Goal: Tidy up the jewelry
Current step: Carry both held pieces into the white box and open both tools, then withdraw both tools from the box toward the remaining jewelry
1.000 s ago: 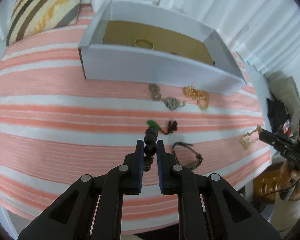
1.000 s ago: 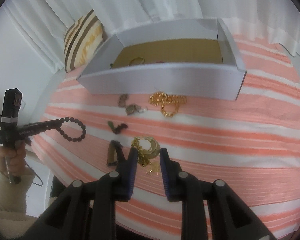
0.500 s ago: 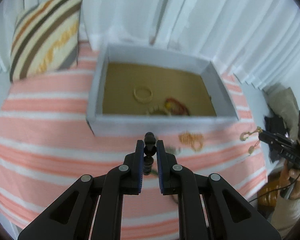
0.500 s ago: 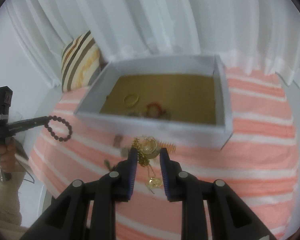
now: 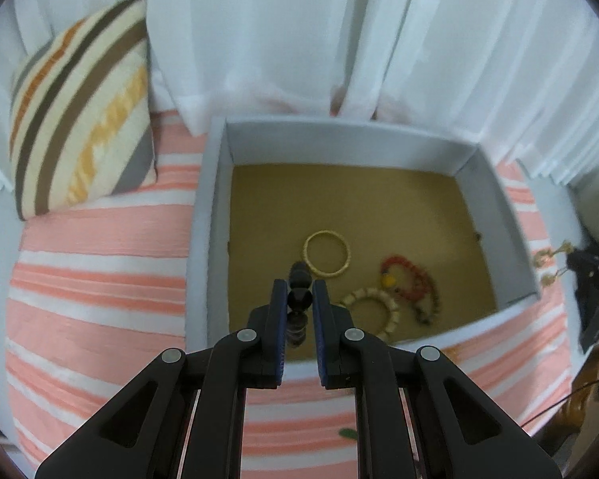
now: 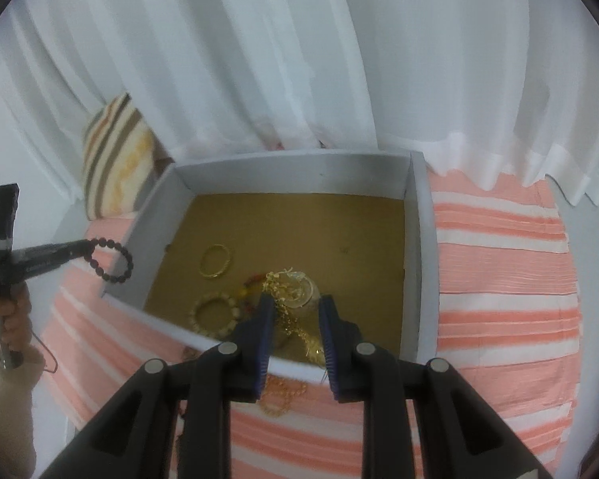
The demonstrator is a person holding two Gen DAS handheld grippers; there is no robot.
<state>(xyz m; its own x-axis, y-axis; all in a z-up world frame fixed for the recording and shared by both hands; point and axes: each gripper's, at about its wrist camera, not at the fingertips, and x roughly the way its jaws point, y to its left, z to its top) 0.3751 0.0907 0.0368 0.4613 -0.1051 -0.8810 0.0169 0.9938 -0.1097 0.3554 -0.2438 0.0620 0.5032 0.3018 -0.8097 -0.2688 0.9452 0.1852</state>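
Note:
My left gripper point(image 5: 299, 299) is shut on a dark bead bracelet point(image 5: 299, 279), held above the near left part of the grey box point(image 5: 203, 231); the bracelet hangs as a loop in the right wrist view point(image 6: 114, 265). My right gripper point(image 6: 295, 303) is shut on gold earrings point(image 6: 291, 287), held over the box's point(image 6: 419, 247) near edge; they dangle at the far right of the left wrist view point(image 5: 547, 257). In the box lie a gold bangle point(image 5: 326, 253), a cream bead bracelet point(image 5: 373, 311) and a red bead bracelet point(image 5: 409, 283).
The box sits on a pink and white striped bedspread point(image 5: 100, 263) against white curtains point(image 5: 299, 40). A striped pillow point(image 5: 80, 119) stands left of the box. An orange-gold chain point(image 6: 279, 397) lies on the spread before the box. A small green piece point(image 5: 347, 433) lies near my left gripper.
Both grippers have risen and moved forward from the jewelry on the bedspread to above the box, each still holding its piece. The box interior now fills both views.

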